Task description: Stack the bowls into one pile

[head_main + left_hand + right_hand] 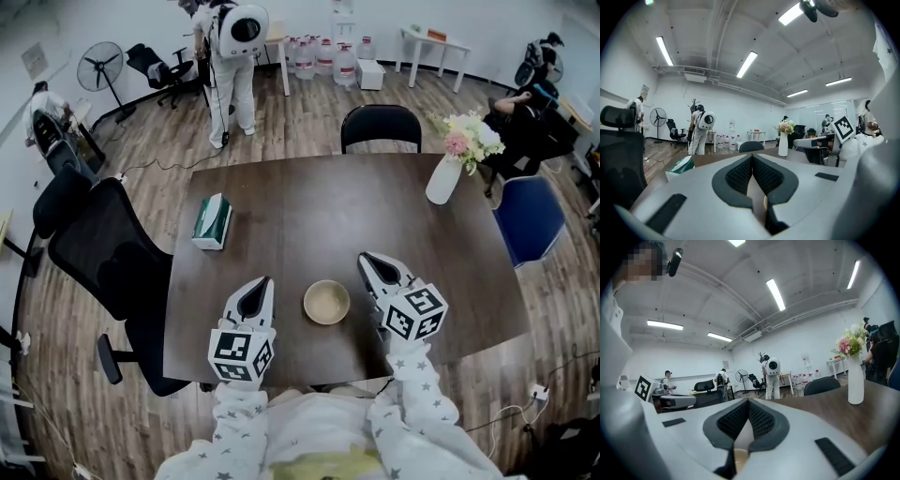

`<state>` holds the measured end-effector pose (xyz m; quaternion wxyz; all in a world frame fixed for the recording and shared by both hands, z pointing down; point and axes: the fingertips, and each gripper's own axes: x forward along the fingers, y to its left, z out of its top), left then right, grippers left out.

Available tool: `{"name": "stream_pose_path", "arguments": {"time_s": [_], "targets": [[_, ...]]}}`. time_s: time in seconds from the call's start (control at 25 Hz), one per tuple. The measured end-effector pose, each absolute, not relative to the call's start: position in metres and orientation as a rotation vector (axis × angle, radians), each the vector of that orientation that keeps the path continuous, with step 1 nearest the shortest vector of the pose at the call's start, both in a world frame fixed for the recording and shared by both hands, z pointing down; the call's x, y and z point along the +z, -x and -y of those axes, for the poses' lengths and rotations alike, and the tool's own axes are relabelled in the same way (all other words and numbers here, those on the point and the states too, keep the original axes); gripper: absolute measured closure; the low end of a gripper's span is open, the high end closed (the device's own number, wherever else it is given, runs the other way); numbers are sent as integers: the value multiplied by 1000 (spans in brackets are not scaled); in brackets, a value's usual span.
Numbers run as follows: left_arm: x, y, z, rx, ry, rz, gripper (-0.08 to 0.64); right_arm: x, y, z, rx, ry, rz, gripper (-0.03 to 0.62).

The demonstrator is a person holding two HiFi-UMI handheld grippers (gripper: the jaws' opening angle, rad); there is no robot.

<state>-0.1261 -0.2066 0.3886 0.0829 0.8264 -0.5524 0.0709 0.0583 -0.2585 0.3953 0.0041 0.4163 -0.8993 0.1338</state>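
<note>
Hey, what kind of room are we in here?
Probably an open office or lab workspace: a dark meeting table with office chairs around it, water jugs by the far wall, and ceiling strip lights.

bowl pile: 1, bowls in it not countable
grippers: 2, left gripper, right gripper
table: 1
tissue box: 1
vase: 1
chairs at table: 3, office chair, black chair, blue chair
fan: 1
water jugs: several, too small to count

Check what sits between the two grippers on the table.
A tan bowl stands on the table between the left gripper and the right gripper, touching neither. The head view shows it.
</note>
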Motion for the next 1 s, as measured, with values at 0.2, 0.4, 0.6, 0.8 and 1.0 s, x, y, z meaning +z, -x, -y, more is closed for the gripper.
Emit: {"name": "stream_pose_path", "arguments": {"time_s": [0.2,0.4,0.6,0.8,1.0], "targets": [[376,142,204,172,-2468,1725,534,374,-64,259,362,-1362,2867,571],[362,155,203,130,-2455,1807,534,356,-70,259,264,-1413,2868,571],[359,155,202,120,-2456,1825,534,353,-74,257,253,-1430,2877,571],[356,157,200,125,-2446,1844,534,352,-75,255,259,-1434,2886,571],[355,162,199,128,-2440,1857,534,352,-77,254,258,-1451,2882,571]]}}
